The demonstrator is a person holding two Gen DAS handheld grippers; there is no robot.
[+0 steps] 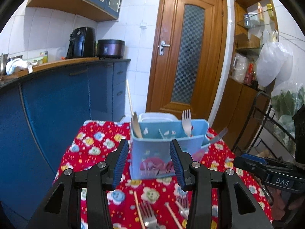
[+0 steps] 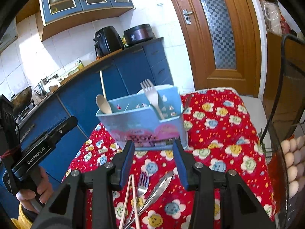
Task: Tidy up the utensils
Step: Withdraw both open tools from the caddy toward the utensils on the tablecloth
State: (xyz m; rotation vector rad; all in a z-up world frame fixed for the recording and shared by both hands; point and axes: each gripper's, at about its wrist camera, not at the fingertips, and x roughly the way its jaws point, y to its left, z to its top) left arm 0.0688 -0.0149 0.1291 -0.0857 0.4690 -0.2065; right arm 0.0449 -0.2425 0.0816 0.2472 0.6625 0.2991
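left gripper [image 1: 148, 162]: jaws parted, nothing held | right gripper [image 2: 153, 161]: jaws parted, nothing held | loose utensils [image 2: 141, 192]: piled near, beneath jaws | caddy [image 2: 141, 118]: far, partly filled | risk: tangled pile dragged; light caddy knocked over

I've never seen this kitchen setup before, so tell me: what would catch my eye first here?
The red flowered tablecloth stands out first, with a light blue caddy standing on it, holding a spoon at one end and a fork at the other. Nearer the open right gripper, loose chopsticks, a metal fork and other cutlery lie on the cloth.
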